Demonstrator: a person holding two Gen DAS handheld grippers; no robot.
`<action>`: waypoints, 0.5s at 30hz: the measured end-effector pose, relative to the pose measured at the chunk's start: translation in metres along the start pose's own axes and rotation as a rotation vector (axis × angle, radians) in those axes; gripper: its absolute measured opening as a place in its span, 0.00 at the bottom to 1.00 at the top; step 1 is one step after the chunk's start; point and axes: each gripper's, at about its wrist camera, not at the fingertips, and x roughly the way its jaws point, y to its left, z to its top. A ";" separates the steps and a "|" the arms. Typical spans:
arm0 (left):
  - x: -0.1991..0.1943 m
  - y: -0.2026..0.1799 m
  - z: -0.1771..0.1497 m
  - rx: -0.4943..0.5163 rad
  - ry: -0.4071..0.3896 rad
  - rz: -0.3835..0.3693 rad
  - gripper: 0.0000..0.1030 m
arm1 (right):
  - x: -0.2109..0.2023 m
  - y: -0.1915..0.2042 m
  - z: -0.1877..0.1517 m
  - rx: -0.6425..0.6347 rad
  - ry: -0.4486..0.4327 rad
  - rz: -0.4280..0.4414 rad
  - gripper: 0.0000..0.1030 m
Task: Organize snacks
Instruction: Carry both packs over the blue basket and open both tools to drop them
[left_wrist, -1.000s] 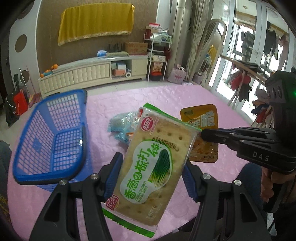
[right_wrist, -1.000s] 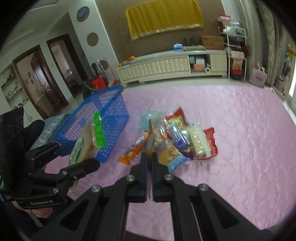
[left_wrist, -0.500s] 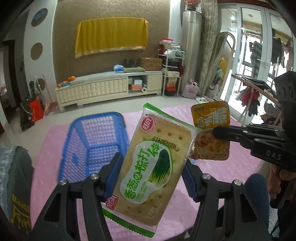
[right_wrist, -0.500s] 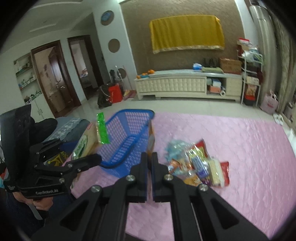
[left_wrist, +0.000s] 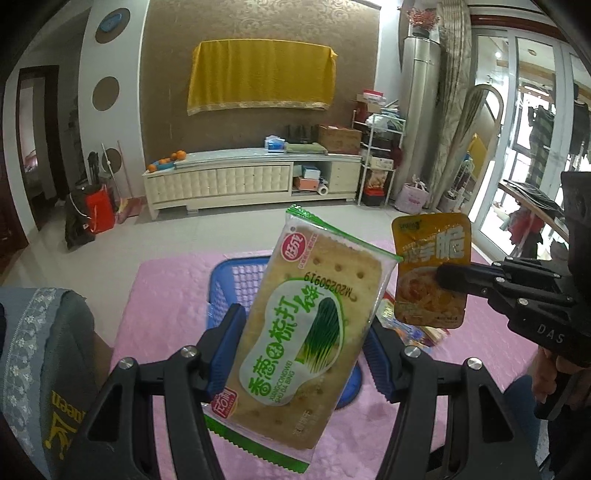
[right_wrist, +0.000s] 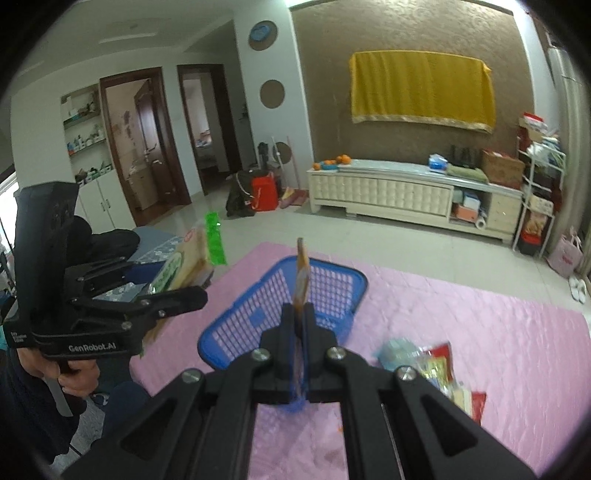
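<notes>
Two grippers, one packet each. Nearest us in the left wrist view, the left gripper (left_wrist: 303, 365) has its fingers about half open and pressed on the long sides of one green-and-white cracker packet (left_wrist: 306, 325), which stands tilted with its top toward one o'clock. At three o'clock of it, the right gripper (left_wrist: 448, 278) has its fingers all but closed on one flat yellow snack pouch (left_wrist: 430, 266), held upright and seen edge-on in the right wrist view. Behind and below both packets lies one blue basket (right_wrist: 325, 284) on the pink counter (right_wrist: 480, 332), the cracker packet covering most of it from the left camera. At four o'clock of the basket sits one loose heap of snacks (right_wrist: 432, 365), too blurred for us to count. Farthest off we see one long white cabinet (right_wrist: 388, 192) under one yellow cloth (right_wrist: 421, 88) on the wall.
</notes>
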 end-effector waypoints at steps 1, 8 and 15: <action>0.002 0.004 0.003 -0.002 0.000 0.005 0.57 | 0.003 0.002 0.004 -0.007 0.000 0.006 0.06; 0.027 0.032 0.019 -0.041 0.033 0.011 0.57 | 0.041 0.010 0.025 -0.047 0.042 0.029 0.06; 0.080 0.052 0.022 -0.080 0.137 0.005 0.57 | 0.097 -0.009 0.026 0.027 0.165 0.056 0.06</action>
